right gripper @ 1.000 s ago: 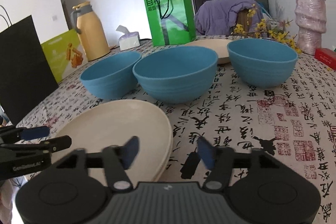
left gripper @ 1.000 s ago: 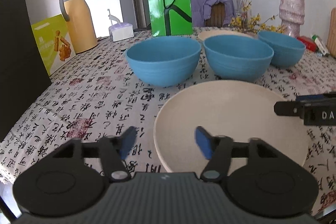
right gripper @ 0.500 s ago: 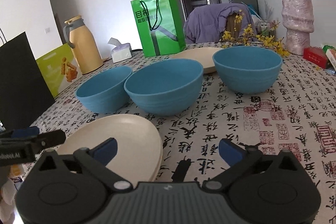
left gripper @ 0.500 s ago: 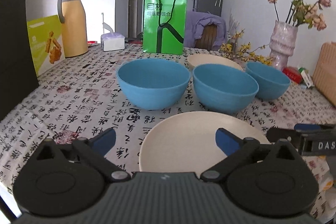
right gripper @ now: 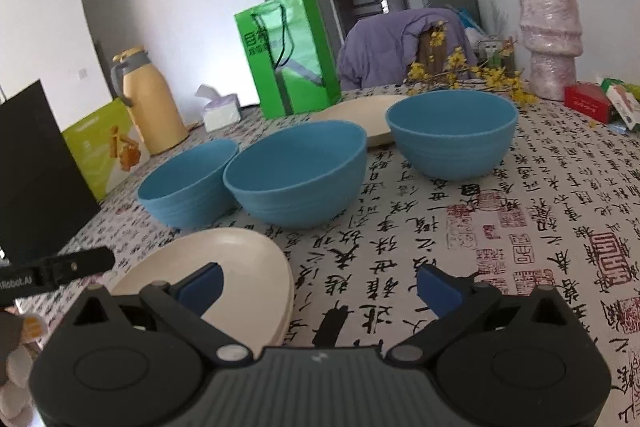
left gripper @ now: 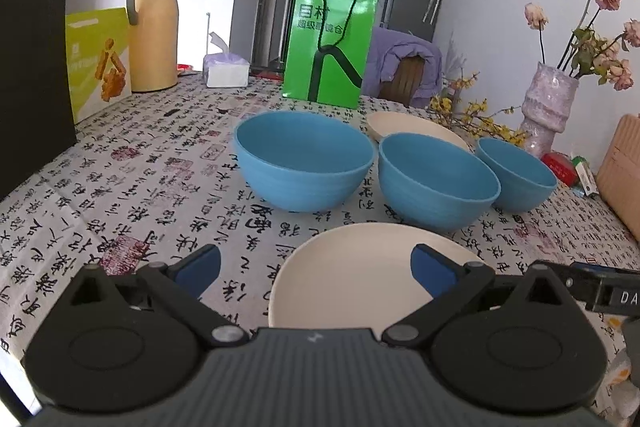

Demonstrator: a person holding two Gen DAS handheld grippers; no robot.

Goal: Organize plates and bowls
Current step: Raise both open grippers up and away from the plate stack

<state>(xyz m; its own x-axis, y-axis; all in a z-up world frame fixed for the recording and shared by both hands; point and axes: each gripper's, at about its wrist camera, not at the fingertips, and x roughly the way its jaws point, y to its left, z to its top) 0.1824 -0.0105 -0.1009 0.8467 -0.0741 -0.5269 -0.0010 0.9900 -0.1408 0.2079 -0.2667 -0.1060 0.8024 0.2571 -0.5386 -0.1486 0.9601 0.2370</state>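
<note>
Both grippers hover low over the table [left gripper: 120,163], and both are wide apart with nothing held. The left gripper [left gripper: 316,267] has its blue fingers [left gripper: 198,265] spread across the bottom of the frame, the near cream plate [left gripper: 352,275] lying on the cloth between and just beyond them. The right gripper [right gripper: 318,285] is just as open; that same plate [right gripper: 240,267] sits at lower left of its view, under its left finger. Three blue bowls [left gripper: 304,159] stand in a row mid-frame, upright, close together. Behind them a second cream plate [left gripper: 404,127] rests flat. A green bag [left gripper: 330,43] stands at the back, a vase [left gripper: 546,107] of flowers upper right.
</note>
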